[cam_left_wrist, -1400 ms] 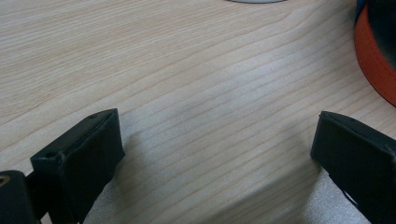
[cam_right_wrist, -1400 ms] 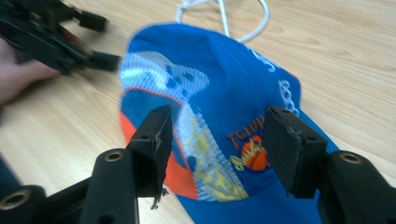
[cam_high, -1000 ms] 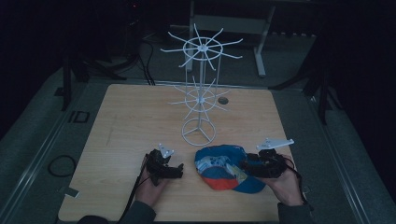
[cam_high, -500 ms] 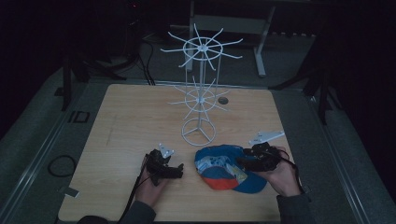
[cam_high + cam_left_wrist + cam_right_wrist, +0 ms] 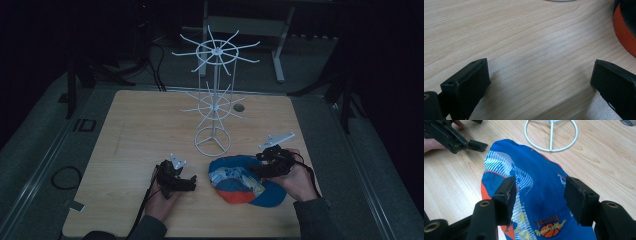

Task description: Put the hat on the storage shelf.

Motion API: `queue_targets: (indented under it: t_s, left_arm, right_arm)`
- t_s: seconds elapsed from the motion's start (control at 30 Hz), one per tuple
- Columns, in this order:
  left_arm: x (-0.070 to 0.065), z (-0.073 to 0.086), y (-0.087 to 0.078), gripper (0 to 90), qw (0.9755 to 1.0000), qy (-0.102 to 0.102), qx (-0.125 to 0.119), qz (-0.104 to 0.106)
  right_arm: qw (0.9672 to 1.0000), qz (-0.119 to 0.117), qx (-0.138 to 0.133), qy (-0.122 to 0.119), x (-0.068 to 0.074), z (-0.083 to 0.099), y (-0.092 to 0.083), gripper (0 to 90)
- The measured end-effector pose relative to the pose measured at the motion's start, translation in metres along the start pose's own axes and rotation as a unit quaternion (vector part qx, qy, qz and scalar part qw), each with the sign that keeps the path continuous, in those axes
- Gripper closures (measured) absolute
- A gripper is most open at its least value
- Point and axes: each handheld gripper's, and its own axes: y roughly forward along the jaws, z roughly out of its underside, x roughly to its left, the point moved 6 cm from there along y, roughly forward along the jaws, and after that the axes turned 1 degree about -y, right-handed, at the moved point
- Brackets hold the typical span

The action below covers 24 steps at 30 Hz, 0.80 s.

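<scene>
A blue, white and orange cap [image 5: 243, 181] lies on the wooden table [image 5: 140, 130], just in front of a white wire rack [image 5: 215, 100]. My right gripper [image 5: 256, 170] hovers over the cap's right side. In the right gripper view it [image 5: 540, 187] is open, and its jaws stand on either side of the cap's crown [image 5: 541, 195]. My left gripper [image 5: 191, 182] rests low on the table to the left of the cap. It [image 5: 539, 72] is open wide over bare wood, with the cap's orange edge [image 5: 624, 32] at the upper right.
The rack's ring base [image 5: 213, 141] stands just behind the cap, and its spokes spread at two levels above. A small round hole [image 5: 239, 107] is in the table behind the rack. The front table edge is close to both hands. A cable loop [image 5: 65, 177] lies on the floor at left.
My right gripper has moved a little left and forward, from the cap's right edge to over its crown. The left gripper and the cap have stayed put.
</scene>
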Motion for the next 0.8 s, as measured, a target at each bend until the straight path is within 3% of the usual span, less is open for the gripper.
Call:
queue_targets:
  t_s: [0.6,0.8]
  left_arm:
    - [0.0,0.0,0.0,2.6,1.0,-0.001,-0.001,0.0]
    - [0.0,0.0,0.0,2.6,1.0,-0.002,-0.001,0.0]
  right_arm:
    - [0.999,-0.002,0.034,-0.031,0.002,-0.016,0.021,36.0]
    - [0.9986,-0.004,0.034,-0.039,0.004,-0.02,0.025,34.6]
